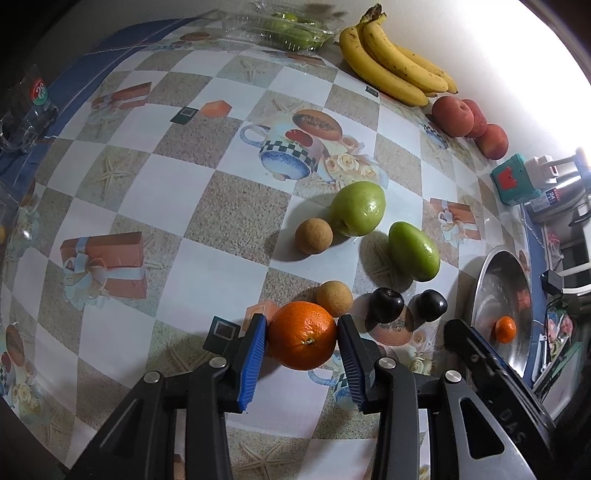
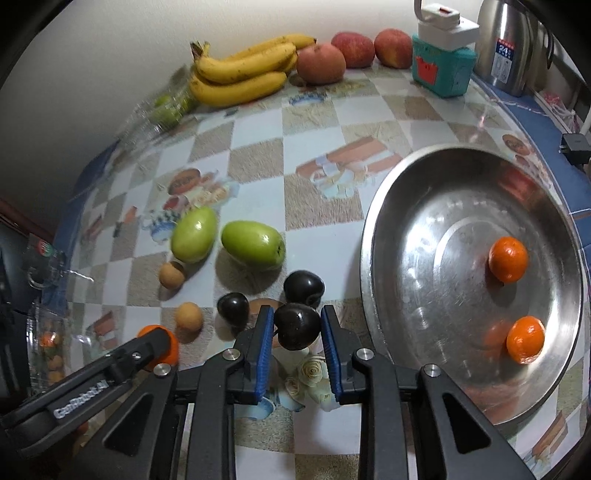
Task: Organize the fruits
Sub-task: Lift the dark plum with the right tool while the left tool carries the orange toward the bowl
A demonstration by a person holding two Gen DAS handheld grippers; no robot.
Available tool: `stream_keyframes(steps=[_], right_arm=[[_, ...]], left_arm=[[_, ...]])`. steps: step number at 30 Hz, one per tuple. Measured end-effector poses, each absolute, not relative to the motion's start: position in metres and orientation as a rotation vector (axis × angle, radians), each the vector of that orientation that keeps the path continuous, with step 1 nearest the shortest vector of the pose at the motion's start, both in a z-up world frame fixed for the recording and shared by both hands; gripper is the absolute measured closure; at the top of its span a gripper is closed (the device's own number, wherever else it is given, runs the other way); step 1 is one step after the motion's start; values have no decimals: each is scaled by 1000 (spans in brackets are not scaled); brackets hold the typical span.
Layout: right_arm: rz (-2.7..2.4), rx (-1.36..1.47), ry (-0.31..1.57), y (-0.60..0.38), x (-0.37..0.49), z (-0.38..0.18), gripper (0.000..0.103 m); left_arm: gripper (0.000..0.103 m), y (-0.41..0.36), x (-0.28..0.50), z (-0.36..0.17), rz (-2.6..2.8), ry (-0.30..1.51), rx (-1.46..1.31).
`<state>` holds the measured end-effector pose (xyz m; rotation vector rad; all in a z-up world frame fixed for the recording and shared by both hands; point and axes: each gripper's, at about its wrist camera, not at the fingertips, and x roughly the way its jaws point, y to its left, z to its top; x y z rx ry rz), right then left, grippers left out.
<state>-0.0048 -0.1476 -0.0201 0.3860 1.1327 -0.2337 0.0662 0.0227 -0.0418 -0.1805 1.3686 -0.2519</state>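
- A wide steel basin (image 2: 388, 258) is seen on the checked tablecloth (image 2: 258, 155), to the right in the right wrist view; two small oranges (image 2: 508, 259) are held in it, well apart from each other, one near the middle and one (image 2: 525, 339) toward the near rim.
- In the left wrist view only one of those basin oranges (image 1: 505, 329) is shown, at the far right.
- A clear plastic clamshell (image 1: 288, 27) at the far edge of the table is seen to hold green fruits; their number cannot be told.
- The left gripper (image 1: 302, 338) is closed on a third orange (image 1: 302, 335), its blue pads (image 1: 255, 354) pressed against both sides of the fruit.
- The right gripper (image 2: 297, 332) is clamped on a dark plum (image 2: 297, 326), which is gripped between the blue pads (image 2: 263, 347).
- Two more dark plums (image 2: 233, 308) are left on the cloth just beyond it, the other (image 2: 303, 288) nearer the basin.
- Two green mangoes (image 2: 194, 234) lie side by side near the middle of the table, the second (image 2: 254, 246) to the right.
- Two small tan round fruits (image 2: 171, 275) rest close by, one (image 2: 189, 315) beside the left gripper.
- A bunch of bananas (image 2: 240, 70) and three red apples (image 2: 320, 63) are lined along the back wall.
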Motion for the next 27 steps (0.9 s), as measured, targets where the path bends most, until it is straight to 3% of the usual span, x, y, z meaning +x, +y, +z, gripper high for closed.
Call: stream_keyframes(steps=[27], right_arm=[[-572,629,956,-270,-72,10,76]], left_arm=[[61,-56,35,-17,-515,1254,-2]])
